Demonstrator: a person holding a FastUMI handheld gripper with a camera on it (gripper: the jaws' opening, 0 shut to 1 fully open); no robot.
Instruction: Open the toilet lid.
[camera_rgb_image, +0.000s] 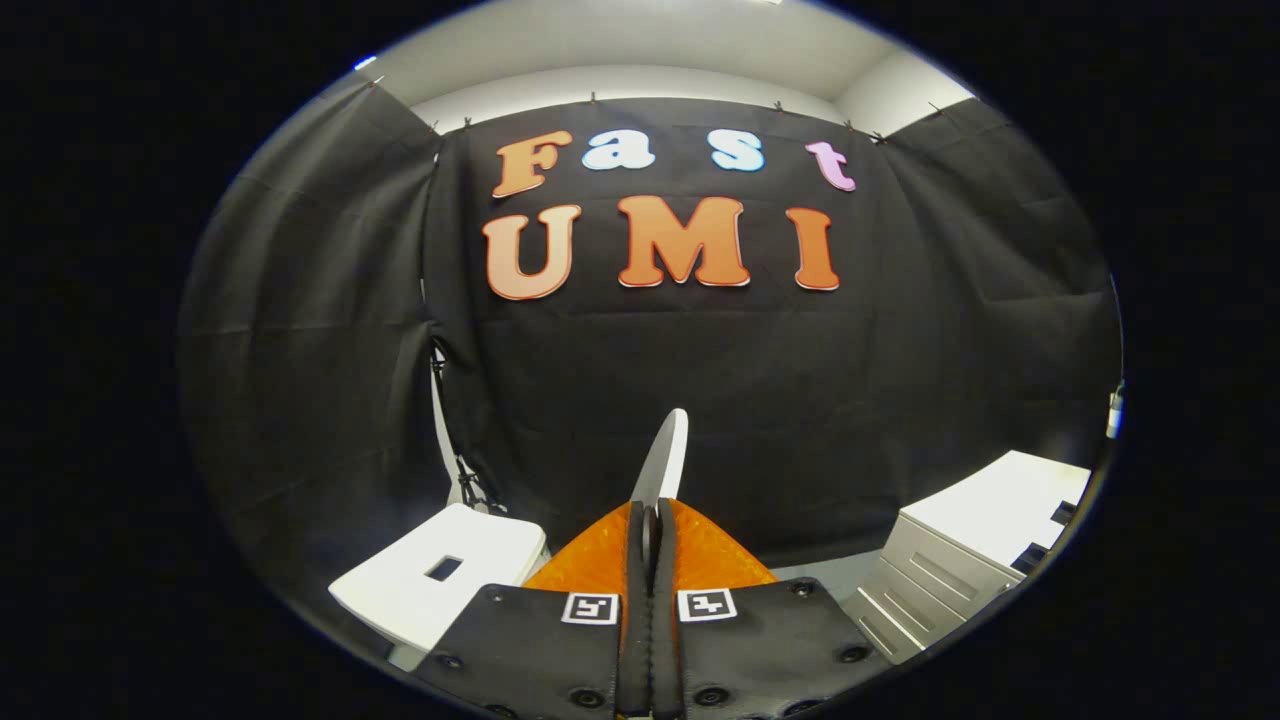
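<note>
**Toilet lid pinched edge-on, and it could slip**

The toilet lid (664, 455) stands on edge between my fingers, its thin white rim rising just beyond their tips against the black cloth wall. My claw (651, 535) is narrowed down on that rim, both fingers pressing it. The hold looks shallow to me: if I swing the lid on and my wrist does not follow its hinge arc, the rim may twist out and the lid drop shut. A white stool (420, 585) sits to my left, a drawer cabinet (960, 560) to my right, both well apart.
</note>
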